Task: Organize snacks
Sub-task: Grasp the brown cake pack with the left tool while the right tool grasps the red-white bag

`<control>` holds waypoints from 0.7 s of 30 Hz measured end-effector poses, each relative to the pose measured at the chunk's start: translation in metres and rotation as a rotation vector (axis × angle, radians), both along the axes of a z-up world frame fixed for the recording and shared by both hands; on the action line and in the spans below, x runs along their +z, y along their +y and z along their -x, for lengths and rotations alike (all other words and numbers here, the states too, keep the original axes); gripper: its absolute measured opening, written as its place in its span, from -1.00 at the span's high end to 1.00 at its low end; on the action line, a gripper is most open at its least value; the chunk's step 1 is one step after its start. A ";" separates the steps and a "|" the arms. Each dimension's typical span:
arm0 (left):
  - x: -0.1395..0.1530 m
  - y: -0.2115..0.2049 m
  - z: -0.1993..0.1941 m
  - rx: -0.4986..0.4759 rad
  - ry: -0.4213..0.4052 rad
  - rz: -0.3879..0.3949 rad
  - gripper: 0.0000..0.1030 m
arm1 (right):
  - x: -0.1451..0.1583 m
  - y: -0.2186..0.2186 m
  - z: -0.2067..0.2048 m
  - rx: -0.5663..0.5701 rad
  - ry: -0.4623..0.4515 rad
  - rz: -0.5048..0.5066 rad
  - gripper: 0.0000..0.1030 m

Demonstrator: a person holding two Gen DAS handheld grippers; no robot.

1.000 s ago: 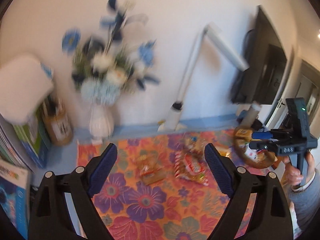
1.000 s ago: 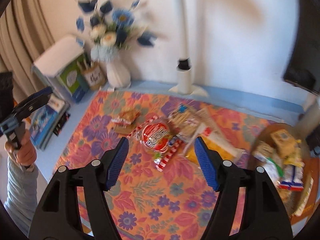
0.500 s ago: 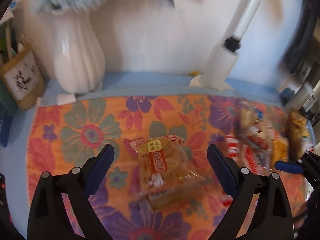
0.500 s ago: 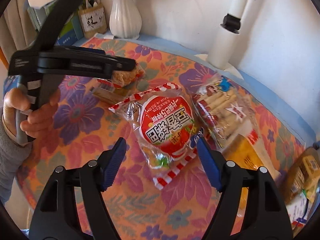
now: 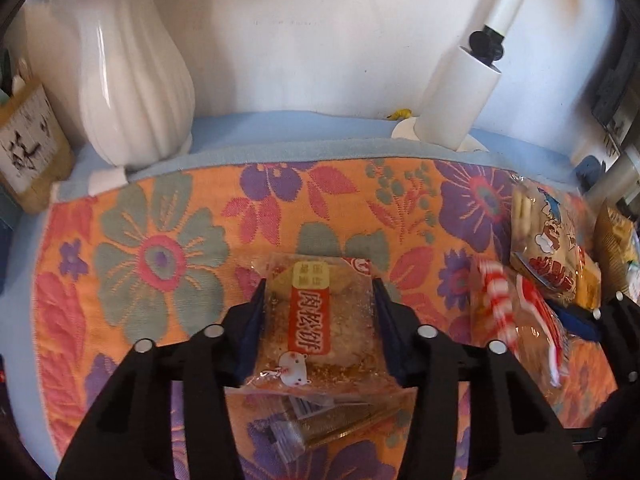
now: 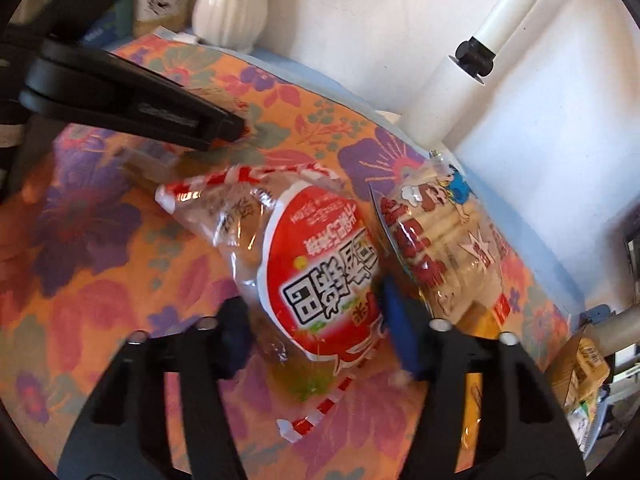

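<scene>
Pressing both sides, left hand-held gripper (image 5: 318,312) clamps the pork-floss cake packet (image 5: 320,320).

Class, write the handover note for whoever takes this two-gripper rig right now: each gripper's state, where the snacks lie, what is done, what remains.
Left gripper: fingers closed on the clear pastry packet, which lies over another packet.
Right gripper: fingers against both sides of the red-and-white bag; firmness of grip unclear.
Cartoon biscuit bag and a yellow packet lie on the floral cloth.
Done: both snacks reached.
Left: lift them, sort the rest.
</scene>
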State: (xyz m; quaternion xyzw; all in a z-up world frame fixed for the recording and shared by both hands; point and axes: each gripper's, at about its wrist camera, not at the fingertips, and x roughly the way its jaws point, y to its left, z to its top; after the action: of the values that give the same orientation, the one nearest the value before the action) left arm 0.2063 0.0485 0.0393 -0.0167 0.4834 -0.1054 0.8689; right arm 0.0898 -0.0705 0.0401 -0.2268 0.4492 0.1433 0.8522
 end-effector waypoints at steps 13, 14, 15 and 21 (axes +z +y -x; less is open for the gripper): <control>0.066 -0.018 0.142 -0.127 -0.120 0.020 0.09 | 0.031 -0.055 0.117 -0.255 -0.001 0.098 -0.06; 0.064 -0.026 0.153 -0.134 -0.117 0.014 0.09 | 0.028 -0.057 0.124 -0.283 -0.014 0.125 -0.06; 0.061 -0.030 0.162 -0.134 -0.111 0.008 0.09 | 0.023 -0.058 0.133 -0.300 -0.008 0.123 -0.07; 0.017 -0.053 0.202 -0.093 -0.090 0.004 0.09 | 0.024 -0.075 0.158 -0.260 0.129 -0.163 -0.39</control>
State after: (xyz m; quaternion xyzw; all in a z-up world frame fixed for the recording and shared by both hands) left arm 0.0041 -0.0048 0.0559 0.0088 0.4441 -0.1471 0.8838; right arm -0.0680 -0.1452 0.0644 -0.0871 0.5154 0.0820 0.8485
